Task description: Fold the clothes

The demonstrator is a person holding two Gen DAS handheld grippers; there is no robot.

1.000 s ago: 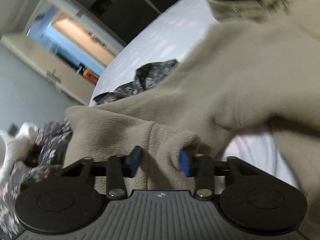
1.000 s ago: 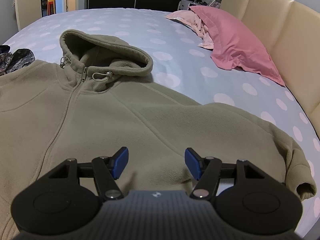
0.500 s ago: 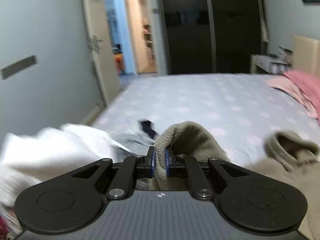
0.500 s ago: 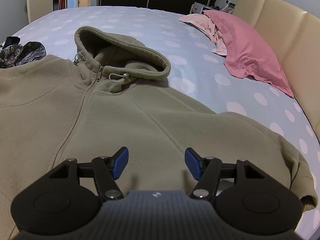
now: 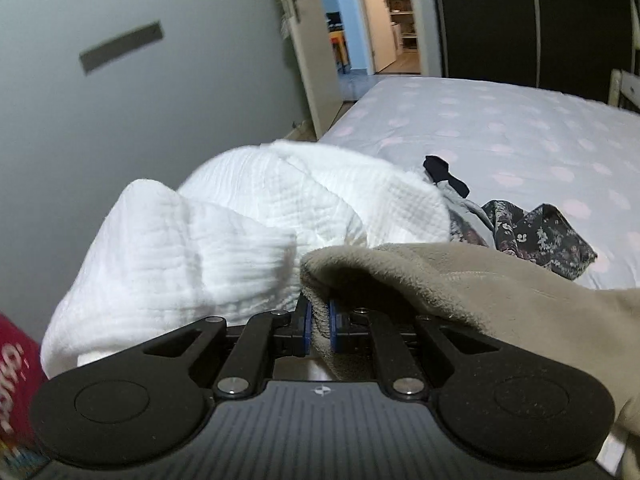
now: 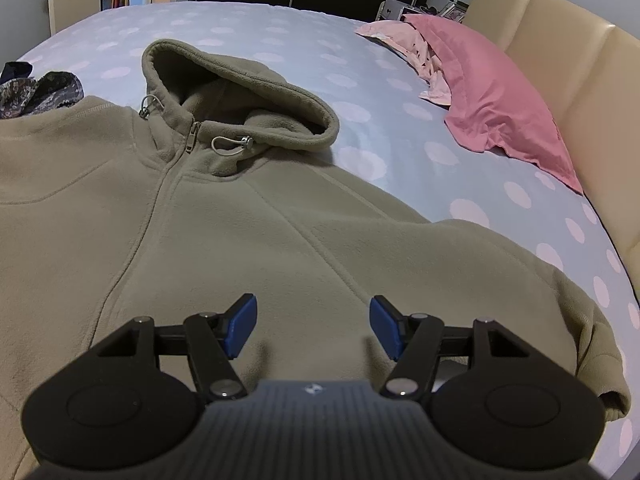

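- Hoodie [image 6: 240, 232], khaki-olive fleece, lies front-up and spread across the bed [image 6: 280, 28]; zip closed, hood [image 6: 236, 80] flopped open toward the far side.
- Bed sheet pale lilac with pink dots, smooth. Padded cream headboard [image 6: 560, 92] along the right edge of the right wrist view.
- Pink pillow [image 6: 496, 108] by the headboard, a lighter pink cloth [image 6: 404, 44] tucked beside it.
- Room: grey wall [image 5: 120, 100], white door [image 5: 304, 40] ajar onto a lit hallway, dark wardrobe fronts [image 5: 520, 16] beyond the bed's far edge.
- Hoodie texture: short napped pile, raised seams at shoulders, two elastic drawcords with toggles [image 6: 248, 142] at the collar.
- White crinkled waffle-weave garment [image 5: 248, 232], heaped in soft rounded folds at the bed's near-left edge.
- Dark floral-print fabric [image 5: 536, 236], crumpled, just beyond the hoodie's left shoulder; a small black piece [image 5: 440, 168] behind it.
- Red item with white lettering [image 5: 16, 372] at the left border of the left wrist view; too cropped to identify.
- Left tongs [image 5: 318, 328]: nearly together, clamped on a fold of the hoodie's cuff or sleeve end, fleece bulging over the blue pads [image 5: 306, 330] and draping off to the right.
- Right tongs [image 6: 312, 326]: wide apart, nothing between them, poised just above the hoodie's right chest panel; the right sleeve [image 6: 540, 300] trails off toward the bed's edge.
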